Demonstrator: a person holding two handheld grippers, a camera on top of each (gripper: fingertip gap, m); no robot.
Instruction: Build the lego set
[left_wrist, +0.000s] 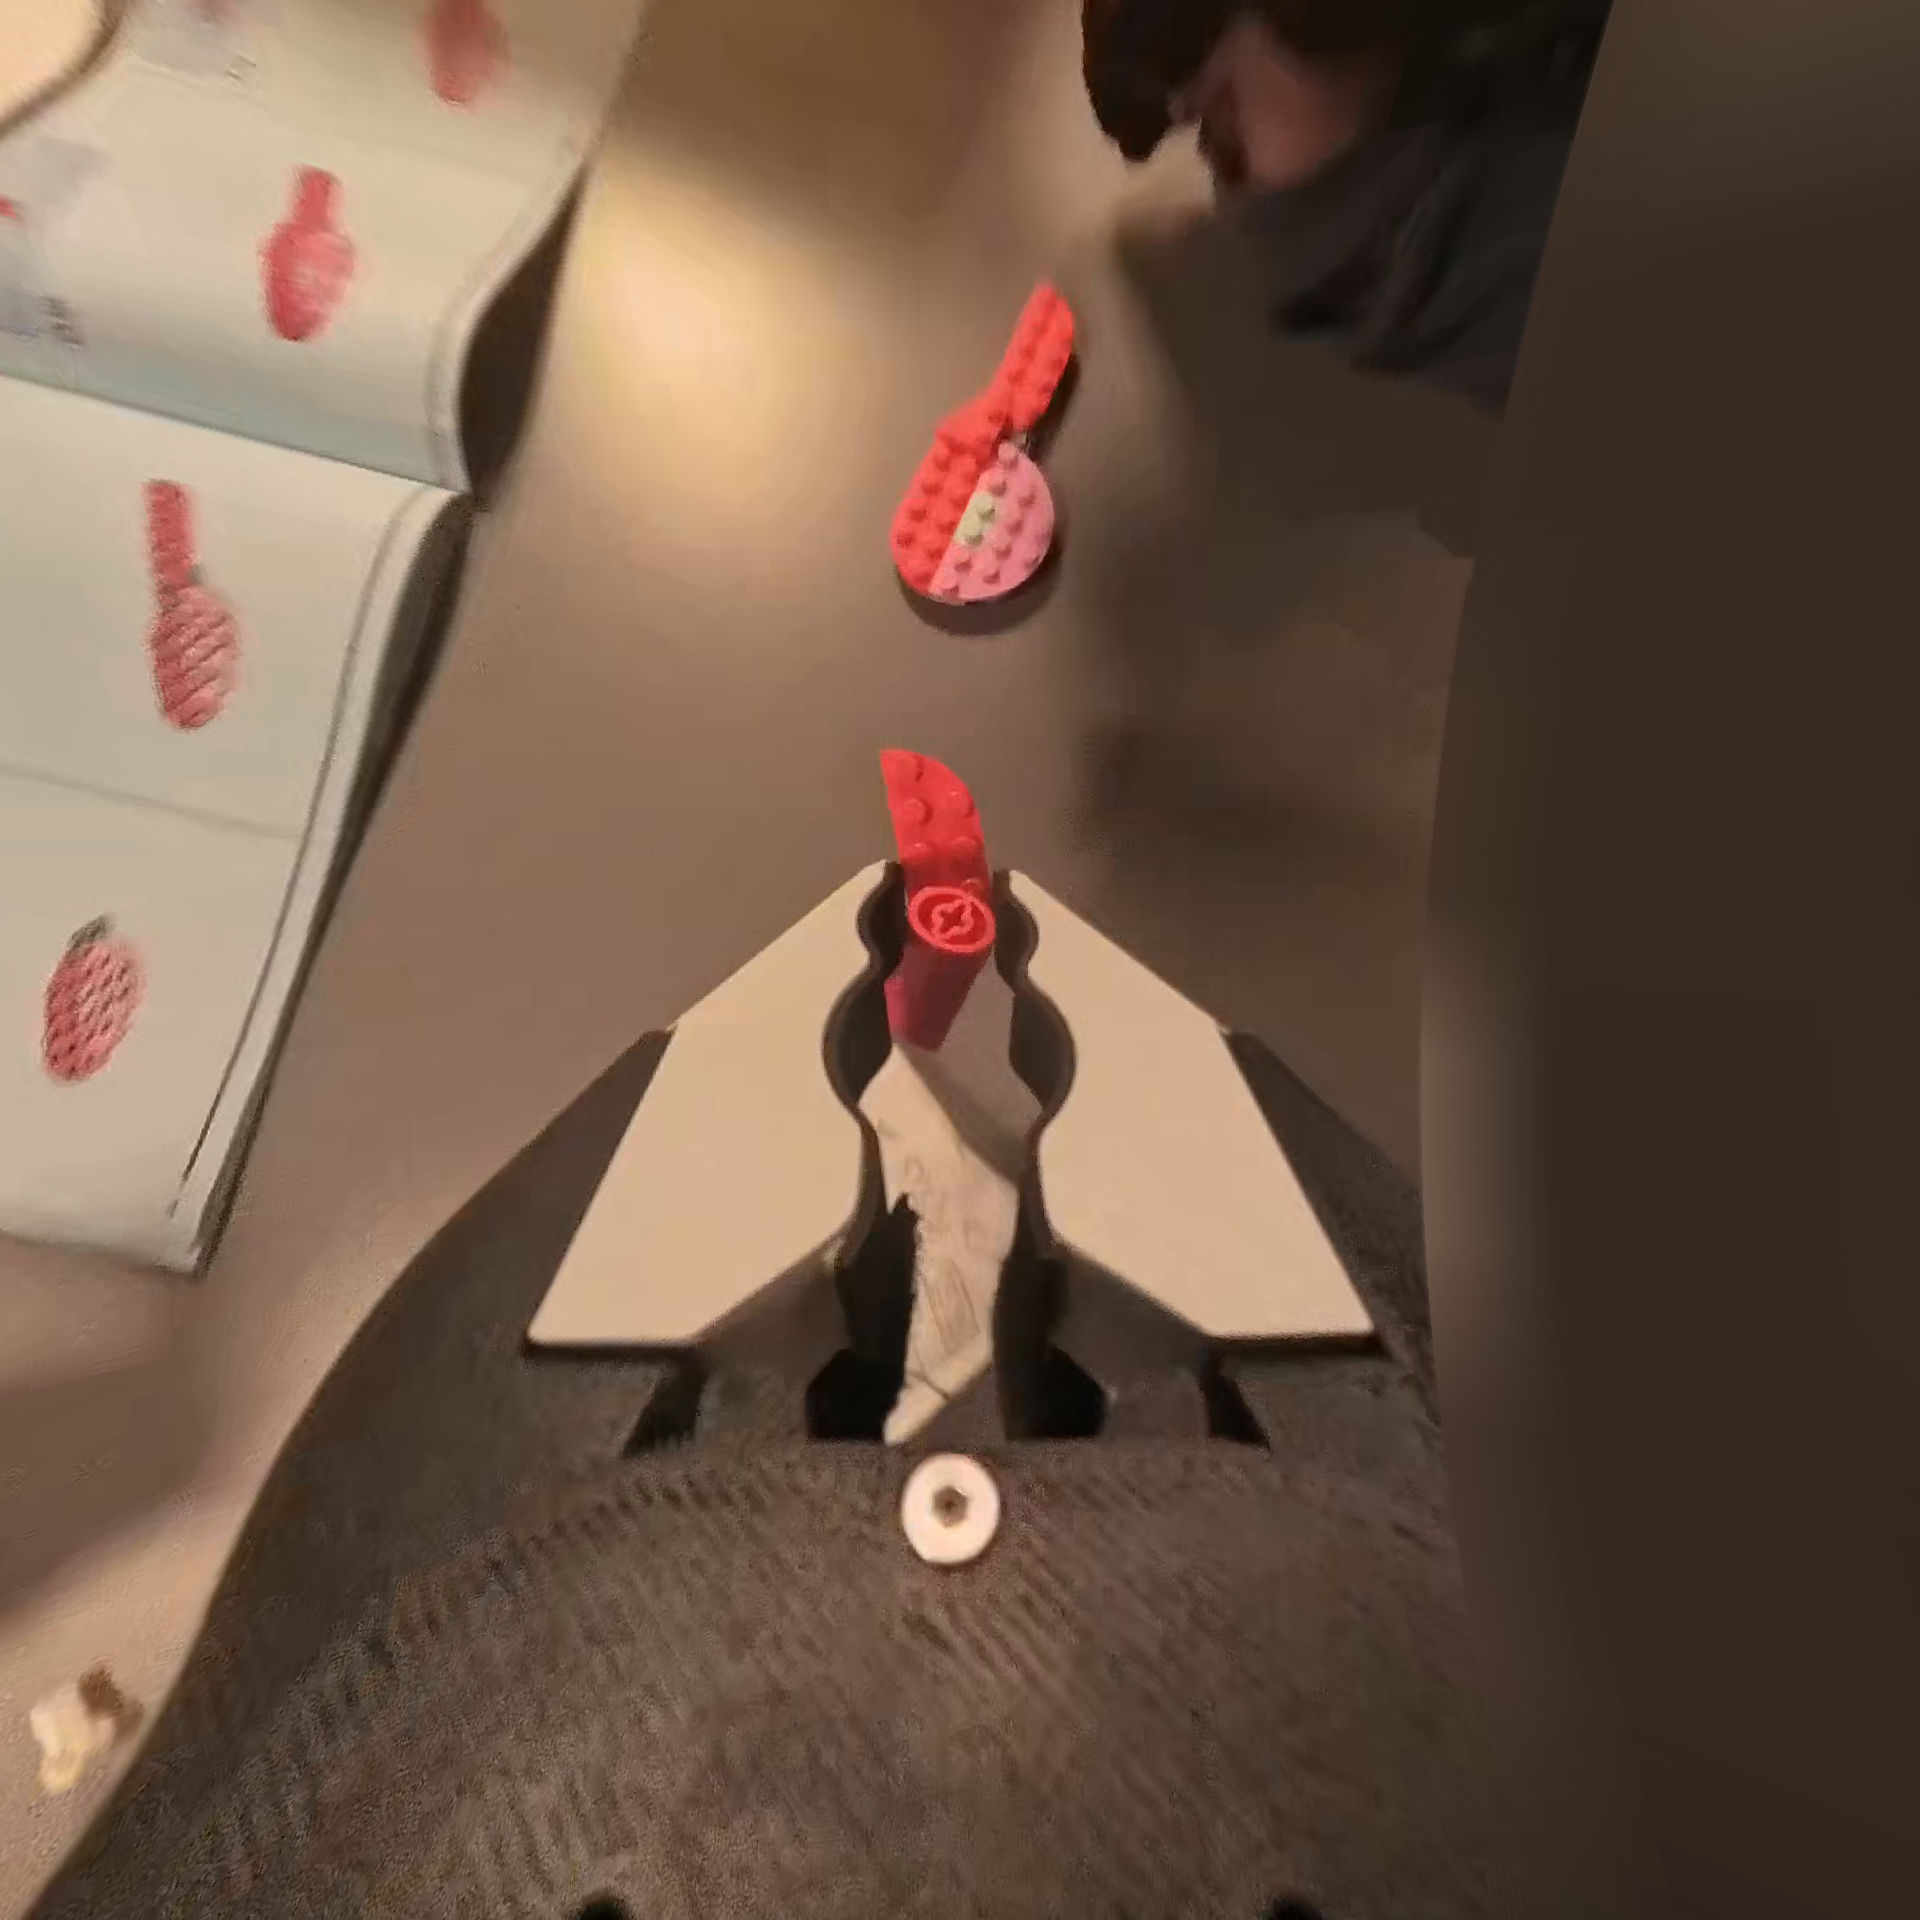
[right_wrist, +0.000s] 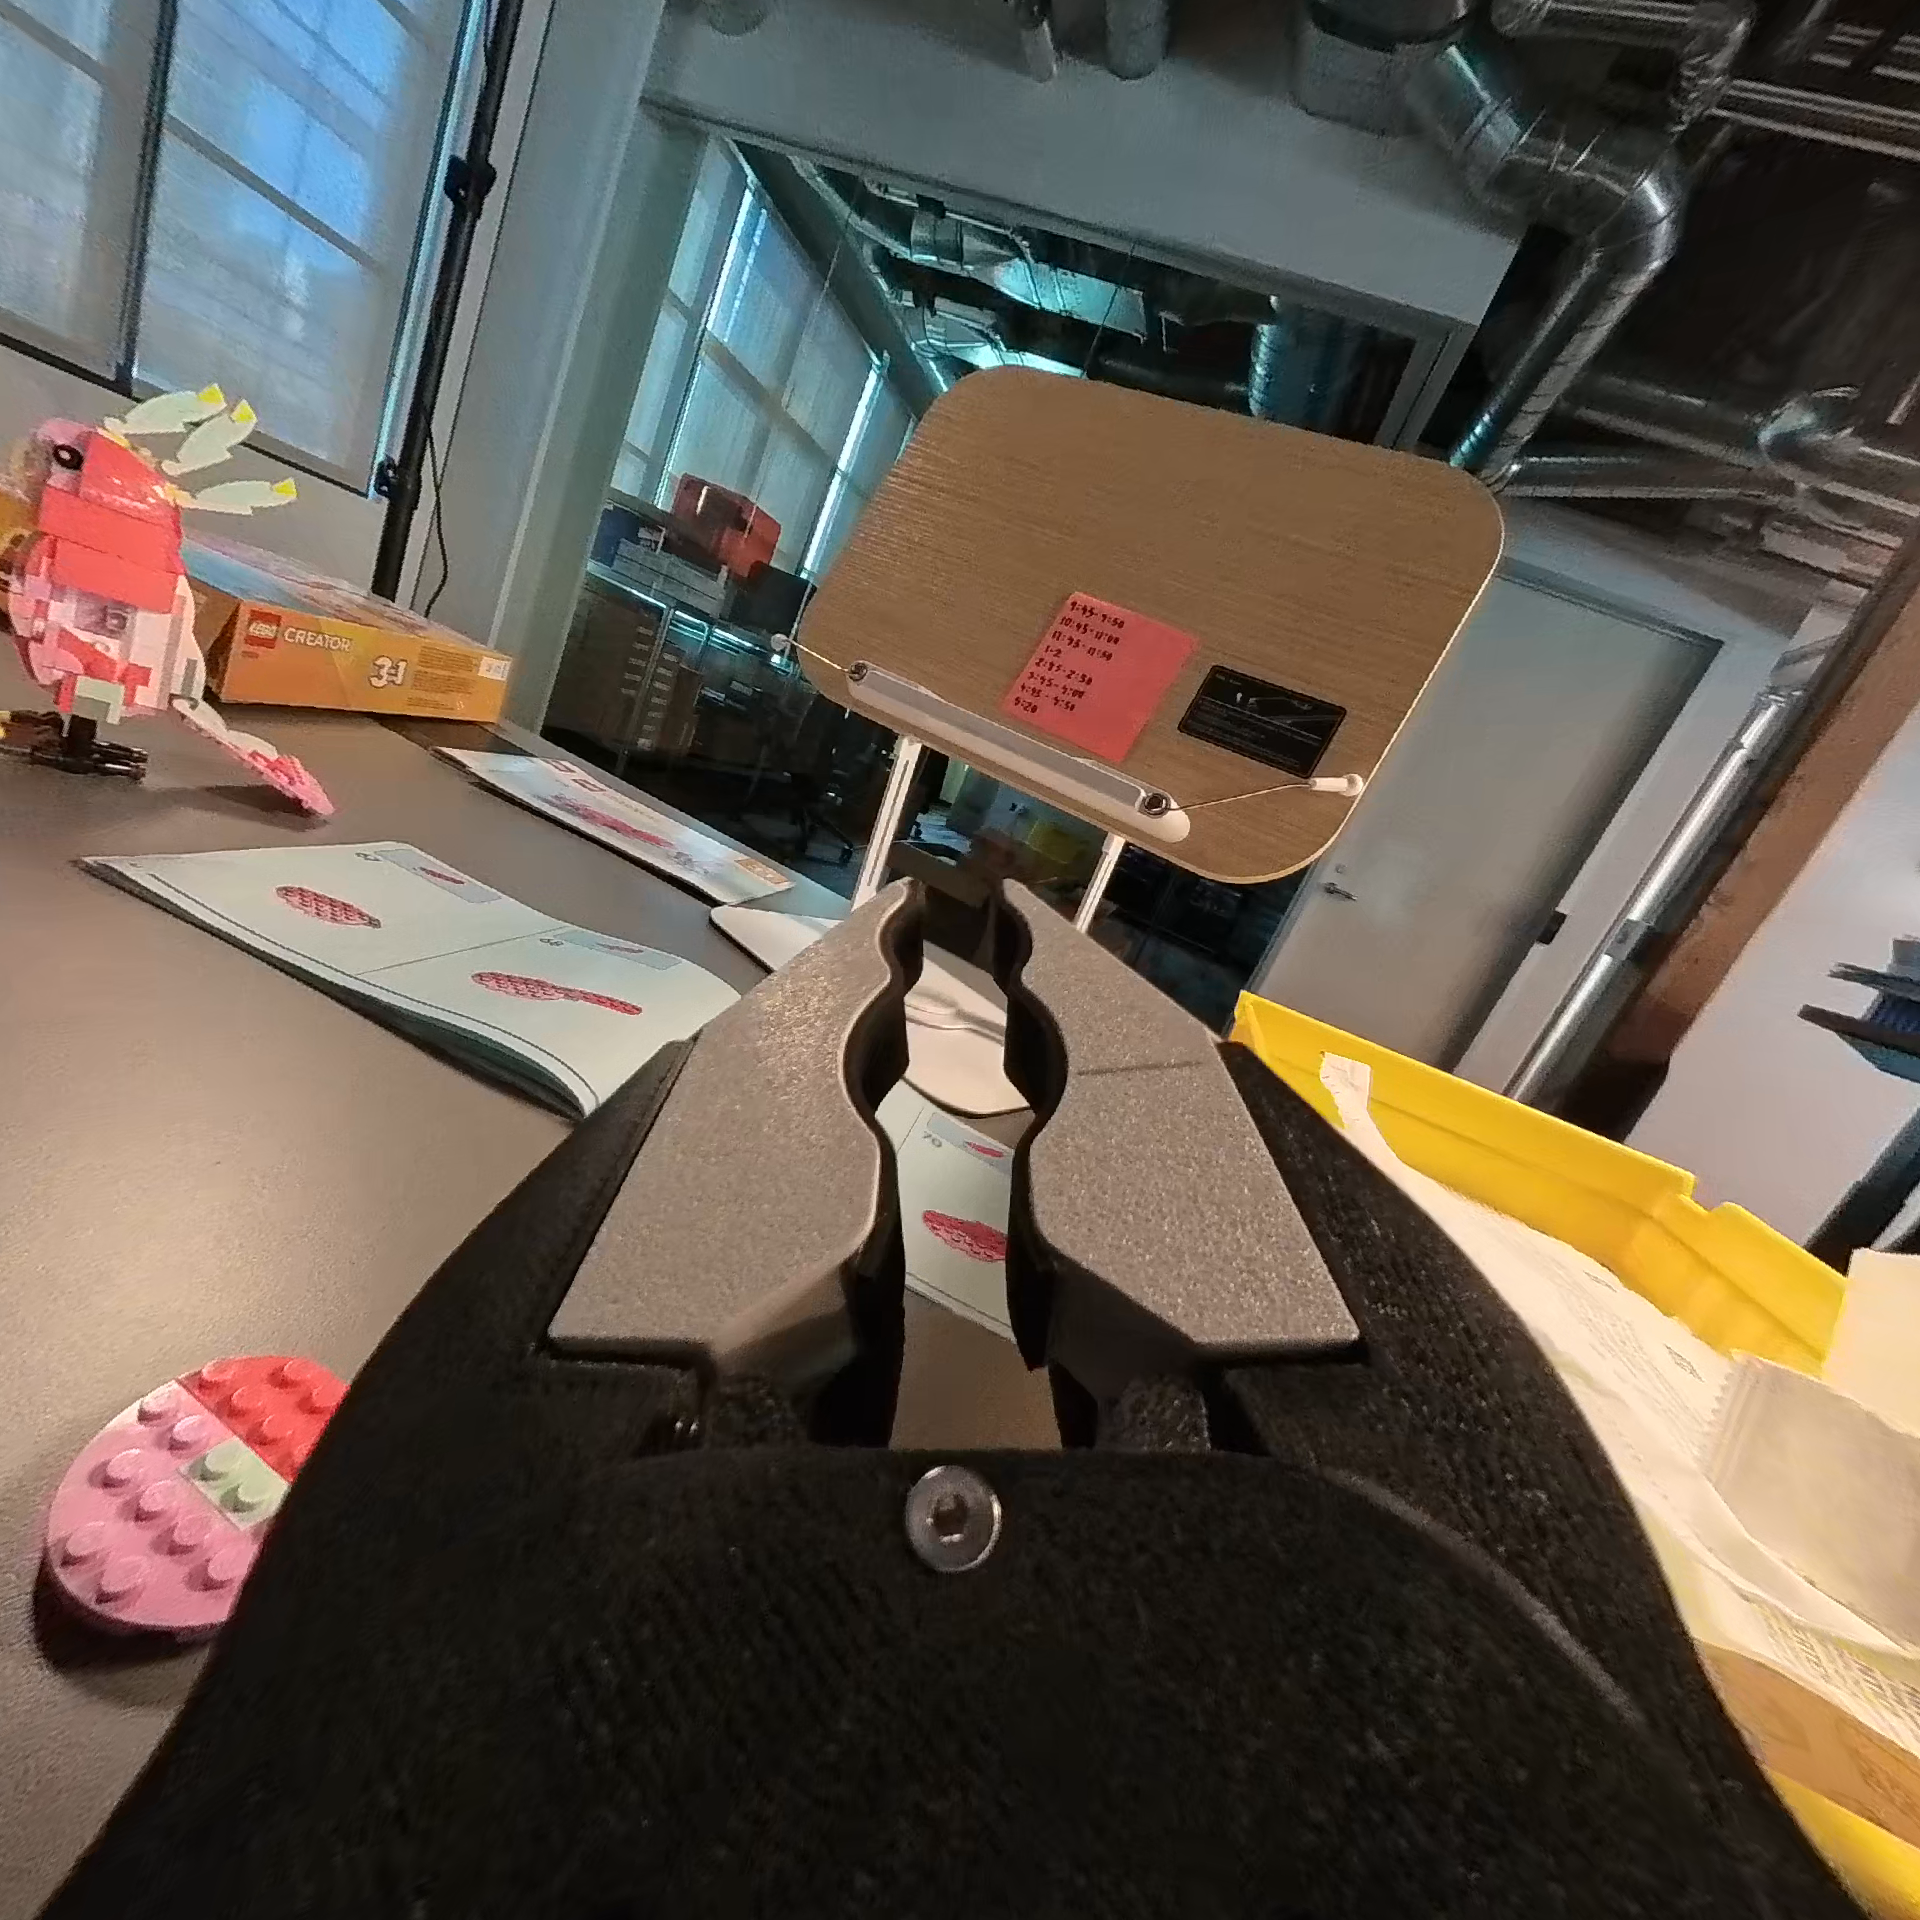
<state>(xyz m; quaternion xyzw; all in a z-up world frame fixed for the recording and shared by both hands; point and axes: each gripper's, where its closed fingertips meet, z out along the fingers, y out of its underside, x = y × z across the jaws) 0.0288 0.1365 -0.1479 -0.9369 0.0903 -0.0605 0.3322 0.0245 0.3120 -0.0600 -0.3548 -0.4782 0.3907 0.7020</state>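
My left gripper (left_wrist: 943, 883) is shut on a red curved studded plate (left_wrist: 928, 821) and holds it edge-up above the dark table (left_wrist: 675, 675). The plate sticks out past the fingertips. Ahead of it on the table lies a flat red and pink brick assembly (left_wrist: 971, 488) with a rounded end. The same assembly shows at the lower left of the right wrist view (right_wrist: 177, 1486), beside my right gripper. My right gripper (right_wrist: 956, 904) is open with nothing between its fingers, and points up over the table toward a wooden book stand (right_wrist: 1143, 623).
An open instruction booklet (left_wrist: 208, 520) lies left of the left gripper; it also shows in the right wrist view (right_wrist: 395, 956). A pink and red brick bird (right_wrist: 104, 592) and an orange box (right_wrist: 353, 655) stand at the far left. A yellow bin (right_wrist: 1507, 1164) with papers is at the right. Spacing between my two grippers at the tips: around 20 cm.
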